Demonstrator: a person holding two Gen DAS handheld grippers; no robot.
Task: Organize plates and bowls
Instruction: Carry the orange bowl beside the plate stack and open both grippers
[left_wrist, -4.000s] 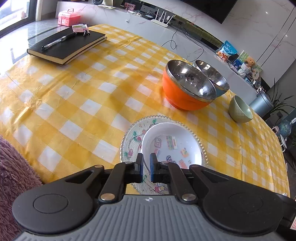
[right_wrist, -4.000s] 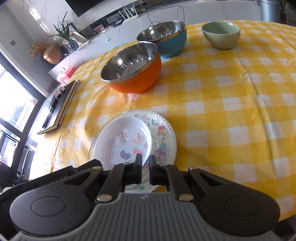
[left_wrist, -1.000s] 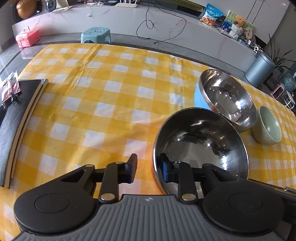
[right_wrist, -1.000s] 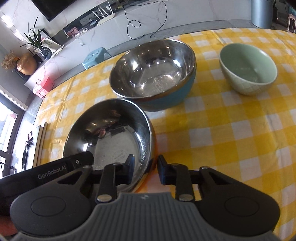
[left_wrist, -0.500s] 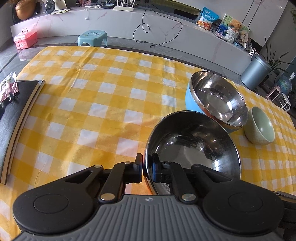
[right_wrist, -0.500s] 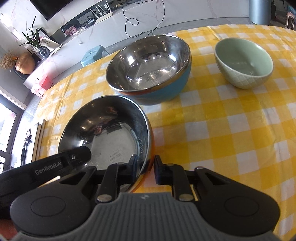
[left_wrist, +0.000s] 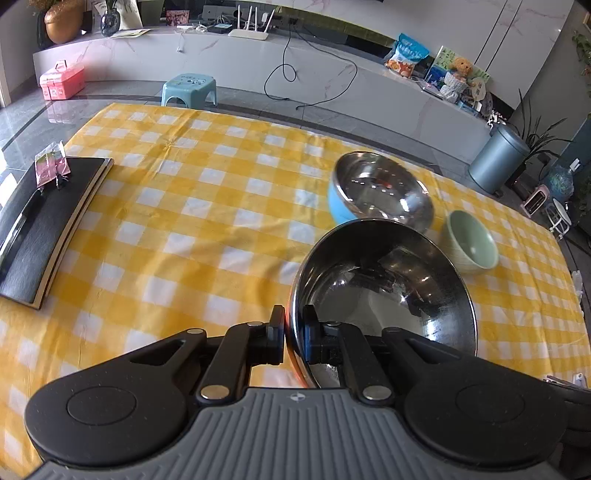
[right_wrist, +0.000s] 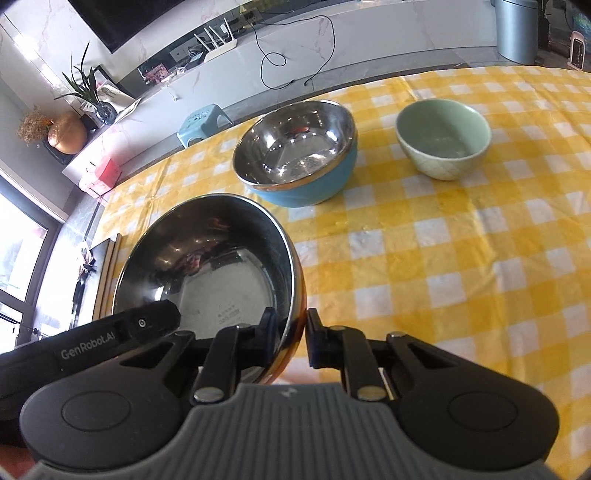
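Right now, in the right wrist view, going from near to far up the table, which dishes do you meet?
Right tongs clamped on the orange-sided steel bowl → blue-sided steel bowl → green ceramic bowl, about as far back, off to its right on the yellow checked tablecloth.

Only clearly readable text: "GenRobot.AI" in white on the black body of the left gripper, seen in the right wrist view just left of the right gripper's near finger. There's a small dark printed mark on the bottom of the steel bowl, right ahead of that finger, but it's too small to read. Snack bag far ahead and right of the left tongs has print on it, also illegible.
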